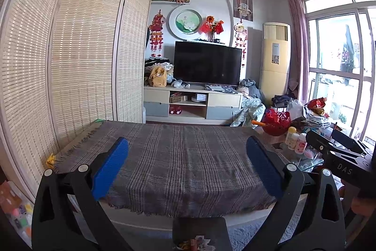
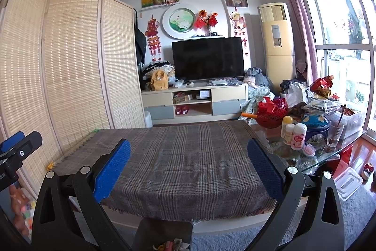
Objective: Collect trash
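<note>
grippers, the left gripper (image 1: pixel 186 165) and right gripper (image 2: pixel 188 166), hang spread wide and empty over the plaid-covered counter (image 1: pixel 188 157) at centre frame, apparently done, since trash (image 1: pixel 195 244) sits in the dark bin (image 1: pixel 199 227) at bottom centre.

The dark bin (image 1: pixel 199 233) with colourful scraps (image 2: pixel 171 245) is cut off by each view's bottom edge.

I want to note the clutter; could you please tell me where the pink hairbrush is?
In the right wrist view the pink hairbrush lies on the glass table at the right, just before the white bottles.
</note>
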Available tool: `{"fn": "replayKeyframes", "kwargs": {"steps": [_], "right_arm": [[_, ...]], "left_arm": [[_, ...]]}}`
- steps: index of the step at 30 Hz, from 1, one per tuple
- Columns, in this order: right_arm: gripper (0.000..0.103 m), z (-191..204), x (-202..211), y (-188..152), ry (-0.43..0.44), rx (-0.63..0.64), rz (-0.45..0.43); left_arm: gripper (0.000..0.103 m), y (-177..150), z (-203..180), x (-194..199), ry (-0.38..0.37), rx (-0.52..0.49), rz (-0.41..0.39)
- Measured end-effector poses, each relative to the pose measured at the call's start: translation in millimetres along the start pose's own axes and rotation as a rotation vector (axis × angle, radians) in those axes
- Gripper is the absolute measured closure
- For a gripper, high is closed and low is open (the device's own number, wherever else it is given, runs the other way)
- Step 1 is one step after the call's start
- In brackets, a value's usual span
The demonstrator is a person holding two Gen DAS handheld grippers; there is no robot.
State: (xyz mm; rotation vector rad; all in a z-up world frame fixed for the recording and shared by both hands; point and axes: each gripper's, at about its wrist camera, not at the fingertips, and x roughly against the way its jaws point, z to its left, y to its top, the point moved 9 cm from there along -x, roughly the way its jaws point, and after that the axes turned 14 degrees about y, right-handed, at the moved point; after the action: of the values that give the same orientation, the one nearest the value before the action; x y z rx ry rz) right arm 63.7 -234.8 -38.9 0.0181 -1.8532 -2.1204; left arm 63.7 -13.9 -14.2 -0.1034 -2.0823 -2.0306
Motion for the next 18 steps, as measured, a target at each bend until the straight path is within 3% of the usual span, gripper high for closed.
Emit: {"fn": "replayKeyframes", "kwargs": {"steps": [10, 18], "right_arm": [[0.003, -0.4, -3.4, -2.5, -0.003, 0.001, 0.012], [0.003, -4.5, -4.8, -2.2, -0.010, -0.005, 0.016]], "left_arm": [[0.008, -0.5, -1.1, -2.5, 0.029, -0.002, 0.002], [0.008, -0.9, -0.6, -5.1, -0.002, 0.014, 0.000]]}}
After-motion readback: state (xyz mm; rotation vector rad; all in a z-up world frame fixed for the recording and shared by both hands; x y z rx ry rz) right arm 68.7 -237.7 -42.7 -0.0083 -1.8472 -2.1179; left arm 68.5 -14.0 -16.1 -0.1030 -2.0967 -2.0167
